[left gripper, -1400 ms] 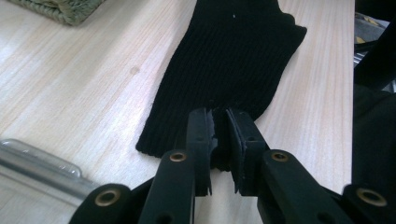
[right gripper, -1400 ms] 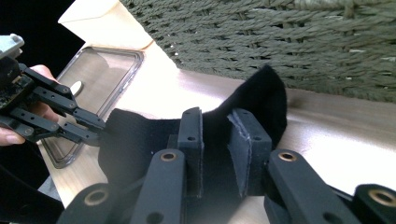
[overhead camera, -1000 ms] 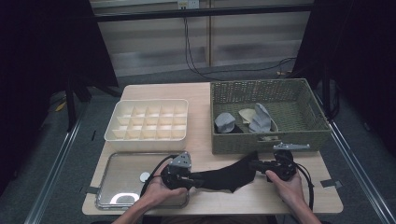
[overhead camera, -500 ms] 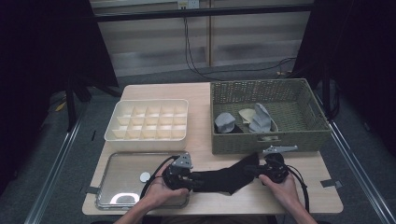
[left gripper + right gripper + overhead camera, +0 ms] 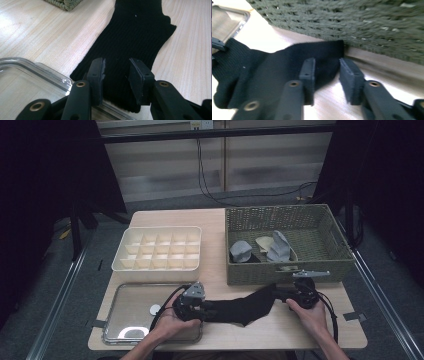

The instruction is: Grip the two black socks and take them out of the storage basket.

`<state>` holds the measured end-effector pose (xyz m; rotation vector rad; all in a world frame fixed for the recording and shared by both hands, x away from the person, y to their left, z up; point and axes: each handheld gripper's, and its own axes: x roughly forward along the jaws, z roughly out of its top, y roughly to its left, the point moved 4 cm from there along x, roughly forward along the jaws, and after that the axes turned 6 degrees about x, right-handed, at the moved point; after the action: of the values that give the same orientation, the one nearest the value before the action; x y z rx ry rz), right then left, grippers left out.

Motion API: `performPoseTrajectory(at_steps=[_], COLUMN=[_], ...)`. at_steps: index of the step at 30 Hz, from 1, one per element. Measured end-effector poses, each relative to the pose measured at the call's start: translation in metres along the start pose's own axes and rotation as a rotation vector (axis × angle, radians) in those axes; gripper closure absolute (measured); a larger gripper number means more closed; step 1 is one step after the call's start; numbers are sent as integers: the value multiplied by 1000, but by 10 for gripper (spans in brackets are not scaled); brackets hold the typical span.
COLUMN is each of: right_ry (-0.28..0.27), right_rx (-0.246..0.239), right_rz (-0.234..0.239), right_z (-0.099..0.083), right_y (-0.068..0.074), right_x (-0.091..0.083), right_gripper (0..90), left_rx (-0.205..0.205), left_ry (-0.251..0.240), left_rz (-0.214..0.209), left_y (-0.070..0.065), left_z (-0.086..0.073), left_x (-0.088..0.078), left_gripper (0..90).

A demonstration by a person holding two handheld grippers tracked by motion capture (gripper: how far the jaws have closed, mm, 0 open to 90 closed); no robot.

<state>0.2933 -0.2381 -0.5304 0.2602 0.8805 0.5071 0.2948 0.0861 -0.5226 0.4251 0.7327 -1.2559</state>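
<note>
On the pale wooden table (image 5: pixel 220 222) in a dark room, the black sock (image 5: pixel 240 307) lies flat just before the wicker basket (image 5: pixel 332 265), both tongs, left (image 5: pixel 116 75) and right (image 5: pixel 327 75), having just opened apart, the right hand lower than before.

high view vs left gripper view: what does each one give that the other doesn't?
High view alone: the compartment box, the grey socks inside the wicker basket, both hands, and the right gripper at the far end of the black sock.

Left gripper view alone: the rib knit of the sock, and the left gripper with its jaws parted over the sock's end, which overlaps the clear tray's rim.

Both: sock, tray, basket, wooden table.
</note>
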Motion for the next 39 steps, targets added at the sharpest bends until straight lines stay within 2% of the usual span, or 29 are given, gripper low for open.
performPoseTrajectory(at_steps=[1,4,8,10,13,16,17,19,21,22,25,27,29,32,33,39], right_ry=[1,-12,-51,-62,-58,-40,-30,-14,4,13,32,42,61,91,102,162], right_rx=[3,5,12,19,20,-17,-34,-57,-88,-88,-107,-118,-123,-144,-154,-200], right_rz=[-1,10,47,55,91,128,136,151,166,170,170,190,204,229,241,286], right_z=[0,-1,-1,-4,-8,-13,-14,-15,-16,-15,-14,-12,-12,-13,-12,-9], right_y=[1,3,9,12,19,35,40,48,59,64,77,85,95,109,115,144], right_x=[1,-2,-15,-22,-28,-26,-25,-21,-15,-11,-1,3,9,20,25,56], right_gripper=[717,899,900,900,899,778,753,696,645,614,537,540,584,609,617,647], left_rx=[-3,-1,-11,-4,-11,10,2,20,15,19,-9,-37,-35,-57,-49,-96], left_ry=[-4,2,-18,-12,-15,-18,-27,-19,-31,-22,-43,-70,-76,-105,-97,-125], left_rz=[-3,-5,-7,-14,-34,-46,-45,-54,-58,-60,-68,-60,-37,-15,-6,21], left_y=[0,1,0,0,-3,-8,-10,-12,-14,-15,-12,-9,-6,0,1,10], left_z=[0,0,0,0,0,2,4,7,10,10,11,12,12,8,6,-10], left_x=[0,0,1,1,3,7,9,13,16,15,9,-1,-13,-29,-34,-49], left_gripper=[639,639,638,638,639,645,650,651,651,650,651,648,645,643,640,624])
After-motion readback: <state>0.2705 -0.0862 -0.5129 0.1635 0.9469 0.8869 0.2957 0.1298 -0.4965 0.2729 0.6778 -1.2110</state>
